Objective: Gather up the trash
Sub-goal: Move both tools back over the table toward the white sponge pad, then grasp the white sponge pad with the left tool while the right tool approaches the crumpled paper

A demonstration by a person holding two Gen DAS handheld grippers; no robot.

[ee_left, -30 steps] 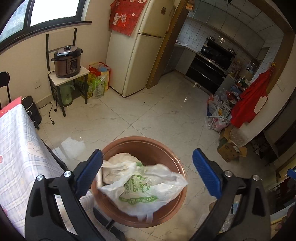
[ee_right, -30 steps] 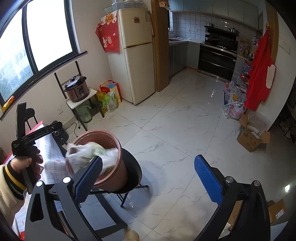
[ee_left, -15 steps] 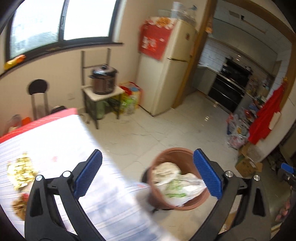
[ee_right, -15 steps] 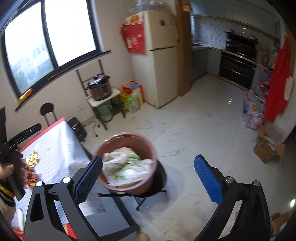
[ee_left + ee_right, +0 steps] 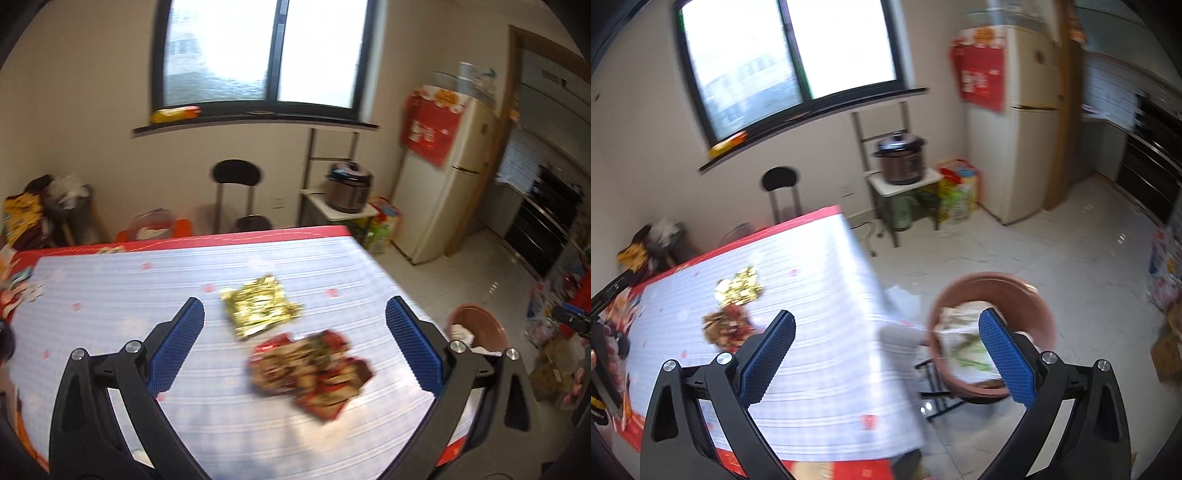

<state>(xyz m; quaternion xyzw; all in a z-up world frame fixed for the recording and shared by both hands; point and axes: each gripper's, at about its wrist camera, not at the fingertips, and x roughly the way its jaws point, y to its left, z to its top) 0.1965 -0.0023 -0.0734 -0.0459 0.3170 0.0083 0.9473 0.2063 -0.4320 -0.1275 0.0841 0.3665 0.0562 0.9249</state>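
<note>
Left gripper [image 5: 294, 349] above the table [image 5: 110, 295], jaws spread wide with nothing between them, over a gold wrapper [image 5: 260, 306] near the middle and a blurred heap of red wrappers [image 5: 312, 369] just beside it, toward the right edge. Right gripper [image 5: 886, 352] likewise spread and empty, over the table's right edge. Off that edge, a brown bin [image 5: 993, 332] on a black stand, a white bag [image 5: 964, 343] with green print inside it; both wrapper piles apart from the bin.
</note>
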